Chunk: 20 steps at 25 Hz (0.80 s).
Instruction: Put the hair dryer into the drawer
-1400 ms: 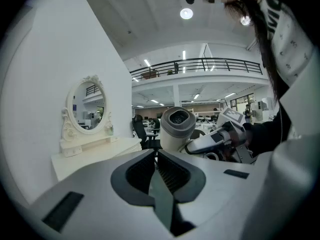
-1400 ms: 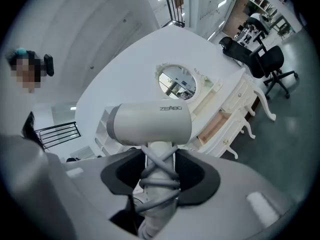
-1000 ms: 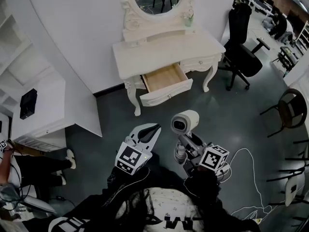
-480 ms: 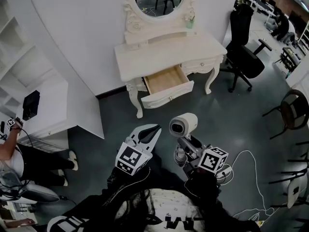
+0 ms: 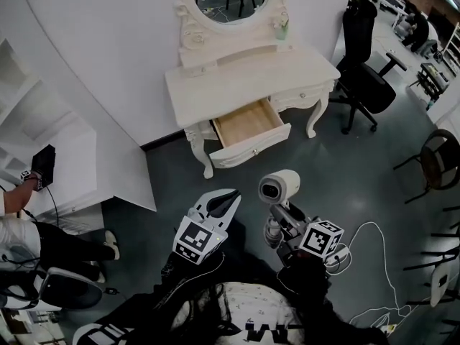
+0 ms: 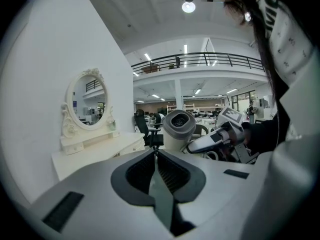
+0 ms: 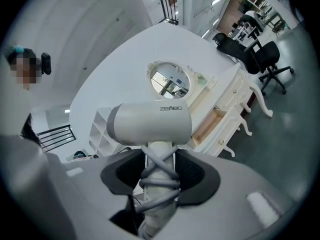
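At the lower centre of the head view, the right tongs (image 5: 282,220) pinch the handle of the hair dryer (image 5: 279,187), which stands upright, lower in the frame than the open drawer (image 5: 248,121) of the white desk (image 5: 215,85), while the left tongs (image 5: 220,201), just beside, are pressed together, empty.

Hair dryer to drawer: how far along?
Done: the white wood-lined drawer of the white dressing table stands open; the right gripper is clamped on the handle of the cord-wrapped grey hair dryer. In hand: dryer held in the air, short of the table. Left: place inside, release.
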Each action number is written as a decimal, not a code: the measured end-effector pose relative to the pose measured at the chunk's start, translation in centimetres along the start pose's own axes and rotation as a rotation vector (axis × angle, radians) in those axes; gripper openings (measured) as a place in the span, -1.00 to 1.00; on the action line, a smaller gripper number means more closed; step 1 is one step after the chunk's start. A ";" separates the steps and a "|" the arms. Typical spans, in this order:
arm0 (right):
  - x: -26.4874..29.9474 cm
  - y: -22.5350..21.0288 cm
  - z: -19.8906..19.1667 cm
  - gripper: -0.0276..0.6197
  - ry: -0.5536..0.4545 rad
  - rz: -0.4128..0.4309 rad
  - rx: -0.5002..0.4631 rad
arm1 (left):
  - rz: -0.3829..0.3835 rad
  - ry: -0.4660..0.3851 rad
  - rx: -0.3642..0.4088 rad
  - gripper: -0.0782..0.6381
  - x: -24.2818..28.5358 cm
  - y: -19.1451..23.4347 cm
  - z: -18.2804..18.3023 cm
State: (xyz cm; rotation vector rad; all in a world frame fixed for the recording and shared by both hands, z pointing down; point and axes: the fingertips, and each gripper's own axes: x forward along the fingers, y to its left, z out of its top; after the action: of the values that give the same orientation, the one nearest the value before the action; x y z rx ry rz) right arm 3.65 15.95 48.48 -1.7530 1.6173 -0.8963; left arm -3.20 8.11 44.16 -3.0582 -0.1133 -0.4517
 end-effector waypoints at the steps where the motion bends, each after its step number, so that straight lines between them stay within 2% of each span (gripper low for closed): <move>1: 0.7 -0.4 0.3 -0.32 0.002 -0.006 0.002 | 0.003 0.002 -0.008 -0.78 0.3 1.0 -0.2; 6: 5.2 -2.1 2.2 -0.31 0.010 -0.040 0.010 | 0.001 0.001 -0.023 -0.78 2.9 6.4 0.0; 13: 12.7 -3.4 5.3 -0.32 -0.019 -0.089 0.031 | -0.050 -0.010 -0.012 -0.78 5.8 14.5 1.2; 20: 18.2 -3.6 6.6 -0.32 -0.020 -0.131 0.036 | -0.072 -0.021 -0.014 -0.78 7.2 21.0 1.3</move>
State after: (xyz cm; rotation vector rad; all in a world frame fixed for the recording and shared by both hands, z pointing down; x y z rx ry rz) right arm 11.76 -1.97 48.99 -1.8541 1.4784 -0.9595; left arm 5.70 -12.30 44.20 -3.0811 -0.2220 -0.4253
